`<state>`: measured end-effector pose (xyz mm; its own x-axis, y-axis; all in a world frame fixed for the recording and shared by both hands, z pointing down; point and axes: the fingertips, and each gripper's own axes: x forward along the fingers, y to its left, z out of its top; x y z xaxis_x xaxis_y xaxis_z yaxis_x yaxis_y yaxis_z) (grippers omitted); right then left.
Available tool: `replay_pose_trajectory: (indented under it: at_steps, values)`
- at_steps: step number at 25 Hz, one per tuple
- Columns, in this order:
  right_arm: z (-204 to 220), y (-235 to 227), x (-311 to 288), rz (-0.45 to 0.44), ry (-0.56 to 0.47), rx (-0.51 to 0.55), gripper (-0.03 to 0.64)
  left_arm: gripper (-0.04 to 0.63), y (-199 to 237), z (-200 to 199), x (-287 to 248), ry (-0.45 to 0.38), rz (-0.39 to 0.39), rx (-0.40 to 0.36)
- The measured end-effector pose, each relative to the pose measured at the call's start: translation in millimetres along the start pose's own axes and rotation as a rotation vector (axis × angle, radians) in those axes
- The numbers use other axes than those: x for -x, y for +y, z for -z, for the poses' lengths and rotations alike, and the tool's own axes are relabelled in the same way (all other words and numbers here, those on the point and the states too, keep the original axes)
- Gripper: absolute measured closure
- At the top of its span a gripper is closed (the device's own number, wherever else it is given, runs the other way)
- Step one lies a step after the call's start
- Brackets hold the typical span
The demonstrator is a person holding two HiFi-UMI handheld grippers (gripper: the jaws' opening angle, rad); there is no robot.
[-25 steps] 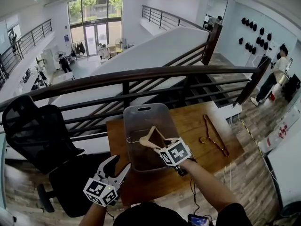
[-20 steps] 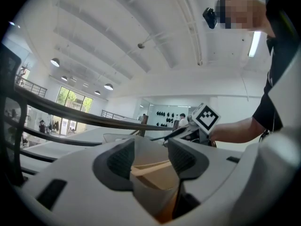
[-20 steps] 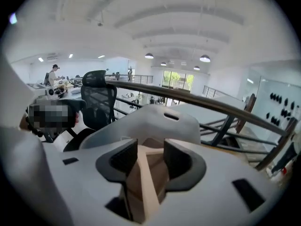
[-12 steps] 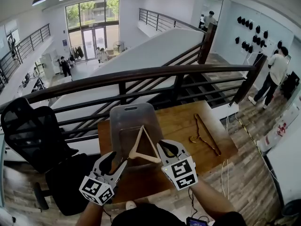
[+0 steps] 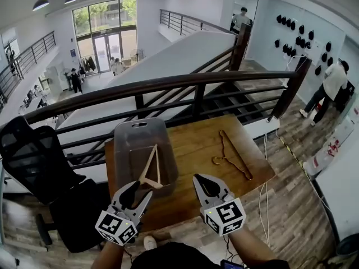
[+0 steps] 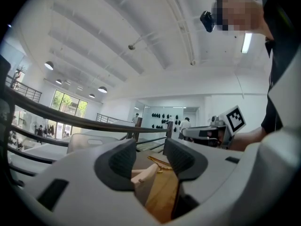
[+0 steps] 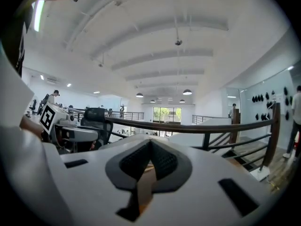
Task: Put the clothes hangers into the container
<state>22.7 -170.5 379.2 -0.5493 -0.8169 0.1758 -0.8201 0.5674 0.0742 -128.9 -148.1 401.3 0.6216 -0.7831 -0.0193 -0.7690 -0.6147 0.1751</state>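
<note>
A translucent grey container (image 5: pixel 125 150) stands on the wooden table (image 5: pixel 190 142), and one pale wooden hanger (image 5: pixel 148 164) is in it, propped at a slant with its narrow end up toward the container's far wall and its broad end down at the near wall. A second, darker hanger (image 5: pixel 233 153) with a metal hook lies flat on the table, well to the right of the container and not touching it. The left gripper (image 5: pixel 139 194) hovers at the container's near edge; its jaws have just been closing a little yet stand wide, and the hanger's pale end shows in the gap beyond them with neither pad pressing on it. The right gripper (image 5: pixel 203 182) is just right of the container's near corner; its jaws have just been closing and now meet, with nothing between them. Each gripper's cube bears black-and-white square markers. A white sheet (image 5: pixel 331 147) far right of the container carries red characters too small to read.
</note>
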Motion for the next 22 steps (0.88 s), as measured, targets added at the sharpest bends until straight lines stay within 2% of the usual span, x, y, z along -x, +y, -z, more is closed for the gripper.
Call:
replay_pose_trajectory:
  at_steps: [4, 9, 12, 18, 22]
  values:
    - [13, -2, 27, 0.011, -0.017, -0.033, 0.621, 0.414, -27, 5, -2, 0.003, 0.017, -0.001]
    - [37, -1, 57, 0.013, -0.055, -0.089, 0.623, 0.504, -58, 19, 0, 0.016, 0.040, -0.027]
    - [47, 3, 76, -0.002, -0.106, -0.129, 0.623, 0.543, -73, 26, 0, 0.022, 0.045, -0.008]
    - [58, 3, 113, -0.001, -0.197, -0.273, 0.620, 0.554, -93, 40, 1, 0.039, 0.076, 0.016]
    - [69, -9, 129, 0.057, -0.152, -0.247, 0.621, 0.554, -107, 44, -6, 0.041, 0.096, 0.019]
